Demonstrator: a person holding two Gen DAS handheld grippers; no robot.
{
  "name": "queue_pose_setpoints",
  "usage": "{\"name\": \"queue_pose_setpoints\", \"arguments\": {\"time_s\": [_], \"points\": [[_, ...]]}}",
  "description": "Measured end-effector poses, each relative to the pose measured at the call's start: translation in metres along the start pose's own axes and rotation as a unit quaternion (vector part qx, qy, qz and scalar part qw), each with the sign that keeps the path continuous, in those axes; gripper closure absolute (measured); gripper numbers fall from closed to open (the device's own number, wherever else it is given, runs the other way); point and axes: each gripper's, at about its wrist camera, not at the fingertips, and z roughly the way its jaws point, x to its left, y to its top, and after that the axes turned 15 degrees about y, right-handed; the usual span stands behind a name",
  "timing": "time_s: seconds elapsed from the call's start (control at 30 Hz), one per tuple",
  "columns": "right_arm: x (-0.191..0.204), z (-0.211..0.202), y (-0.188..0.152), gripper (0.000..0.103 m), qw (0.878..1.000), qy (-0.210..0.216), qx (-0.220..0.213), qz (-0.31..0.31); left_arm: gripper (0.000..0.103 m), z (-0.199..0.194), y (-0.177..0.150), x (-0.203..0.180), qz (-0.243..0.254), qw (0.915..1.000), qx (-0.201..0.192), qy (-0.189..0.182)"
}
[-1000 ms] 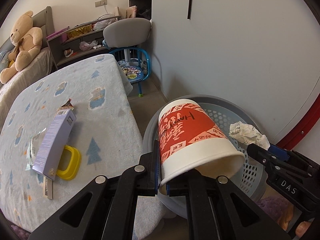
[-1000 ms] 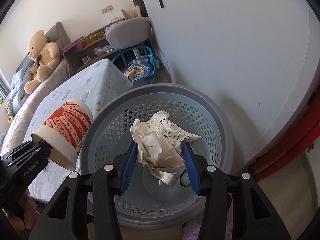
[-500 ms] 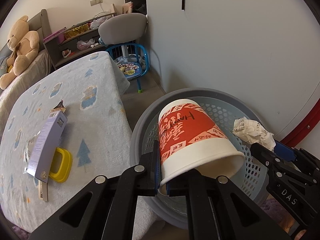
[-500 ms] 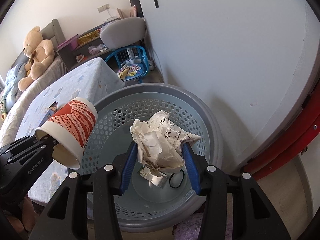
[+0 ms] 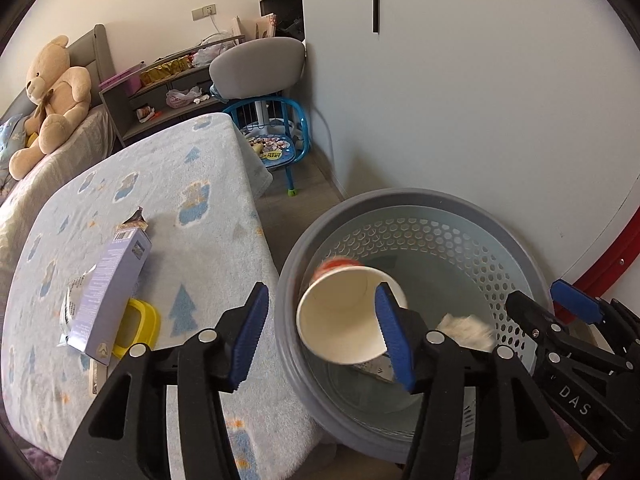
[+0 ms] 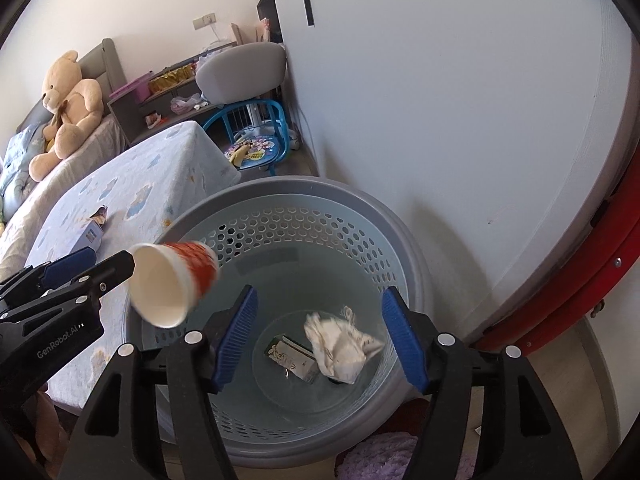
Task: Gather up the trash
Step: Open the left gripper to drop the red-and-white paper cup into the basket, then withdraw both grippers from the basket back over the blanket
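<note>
Bright daylight, fisheye warp, motion-blurred cup (image 6: 170,282)

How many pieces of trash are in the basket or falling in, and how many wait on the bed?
In or entering the laundry basket:
paper cup: 1
crumpled paper: 1
small carton: 1
On the bed:
purple box: 1
foil wrapper: 1
yellow lid: 1
Total: 6

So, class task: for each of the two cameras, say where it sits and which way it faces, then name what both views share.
Left wrist: rides the left gripper, looking down past the table edge into the laundry basket; its open blue pads frame the paper cup.
Right wrist: rides the right gripper, looking straight into the basket at crumpled paper; pads open.
Shared: basket, cup, paper, teddy bear, each other's gripper.
</note>
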Motion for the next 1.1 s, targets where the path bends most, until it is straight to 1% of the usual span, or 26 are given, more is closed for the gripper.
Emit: {"name": "queue_pose_setpoints", "arguments": {"time_s": [0.07, 0.5, 0.63, 1.1], "points": [[0.0, 0.0, 0.0, 0.038, 1.0, -0.001, 0.001, -0.001, 0.045, 0.0, 0.0, 0.001, -0.003, 1.0, 0.0, 0.004], [0.003, -0.001, 0.001, 0.036, 1.0, -0.002, 0.0, -0.002, 0.042, 0.0, -0.003, 0.004, -0.009, 0.9999, 0.005, 0.01], [0.003, 0.0, 0.001, 0.034, 1.0, -0.002, 0.0, -0.003, 0.038, 0.0, -0.003, 0.006, -0.014, 0.9998, 0.006, 0.015], [0.004, 0.0, 0.0, 0.032, 1.0, -0.003, 0.0, -0.004, 0.034, -0.004, -0.004, 0.013, -0.026, 0.9995, 0.004, 0.019]]}}
